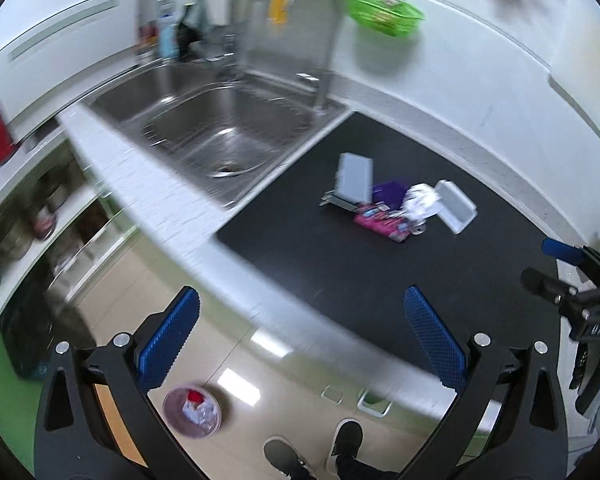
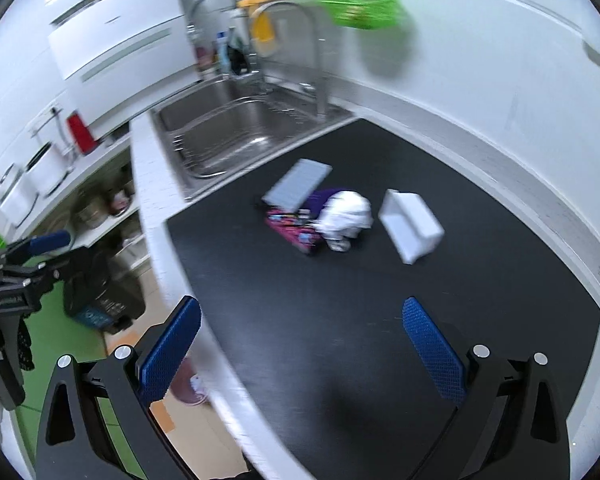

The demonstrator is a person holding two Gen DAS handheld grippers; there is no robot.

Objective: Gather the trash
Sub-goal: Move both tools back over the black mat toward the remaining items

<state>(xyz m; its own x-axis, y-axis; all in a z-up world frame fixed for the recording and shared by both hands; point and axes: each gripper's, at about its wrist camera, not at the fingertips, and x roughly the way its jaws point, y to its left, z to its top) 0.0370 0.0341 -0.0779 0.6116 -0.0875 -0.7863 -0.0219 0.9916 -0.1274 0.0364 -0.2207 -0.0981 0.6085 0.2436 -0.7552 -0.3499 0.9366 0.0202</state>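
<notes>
The desk (image 2: 380, 340) is the biggest thing here: a white top with a black mat over its right part and a steel sink (image 1: 220, 128) set in at the left. Nothing lies on the near half of the mat, so the way to the trash looks clear.

The trash sits in one small heap at the middle of the mat, well apart from both claws. In it, a grey flat box (image 2: 298, 184) leans over a pink wrapper (image 2: 294, 232) and a purple packet (image 2: 320, 200), with a crumpled white paper (image 2: 348, 212) touching them. A white open box (image 2: 412, 226) lies just beside the heap, on its right.

On the floor below the desk edge stands a round bin (image 1: 193, 412) with scraps in it, probably where the trash is meant to go.

The left claw (image 1: 300, 336) hangs over the desk edge, jaws spread wide and empty. The right claw (image 2: 300, 344) is likewise agape over the mat, holding nothing.
</notes>
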